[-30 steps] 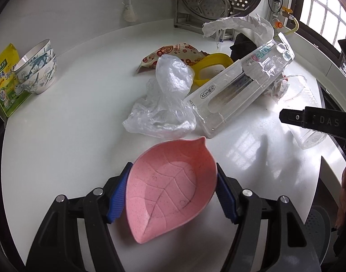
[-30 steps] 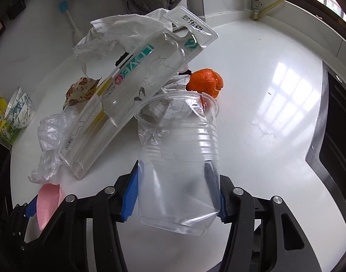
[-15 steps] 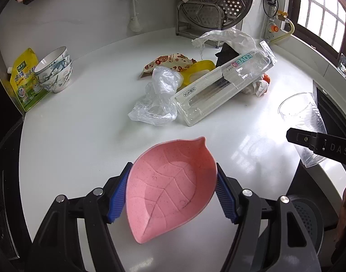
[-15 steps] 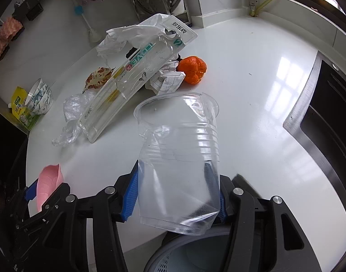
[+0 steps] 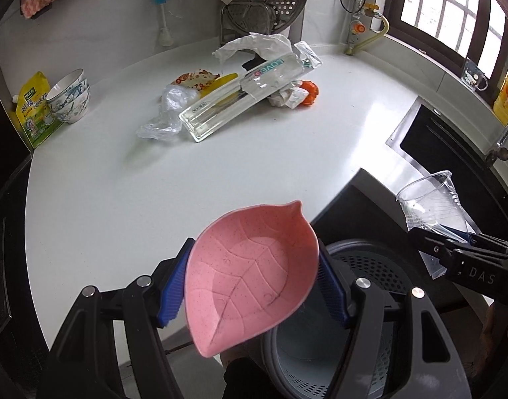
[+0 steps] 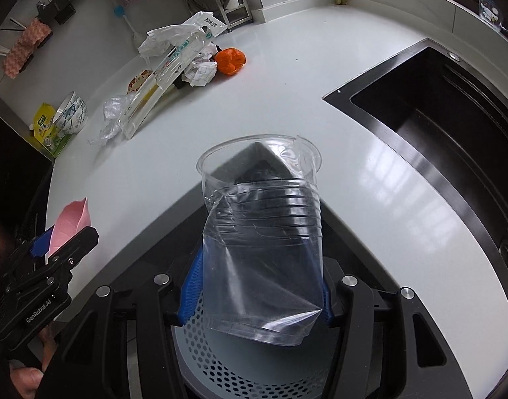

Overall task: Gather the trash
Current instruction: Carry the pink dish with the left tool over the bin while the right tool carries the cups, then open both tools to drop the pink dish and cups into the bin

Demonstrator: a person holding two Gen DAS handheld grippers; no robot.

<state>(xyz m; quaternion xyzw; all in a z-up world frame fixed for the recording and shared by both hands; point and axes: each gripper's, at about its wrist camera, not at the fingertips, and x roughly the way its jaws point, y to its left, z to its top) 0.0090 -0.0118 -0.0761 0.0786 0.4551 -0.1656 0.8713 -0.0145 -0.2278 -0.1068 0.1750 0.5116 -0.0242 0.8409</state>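
A: Daylight pours through the barred window at the upper right of the left wrist frame, leaving the white counter evenly bright with soft, faint shadows beside the clutter.

B: In the right wrist view, pale window glare streaks the counter right of centre, and highlights glint on the clear plastic cup.

A: Fisheye bending curves every edge; corners fall to black vignette.

B: Focus is crisp centrally, softer toward the rim.
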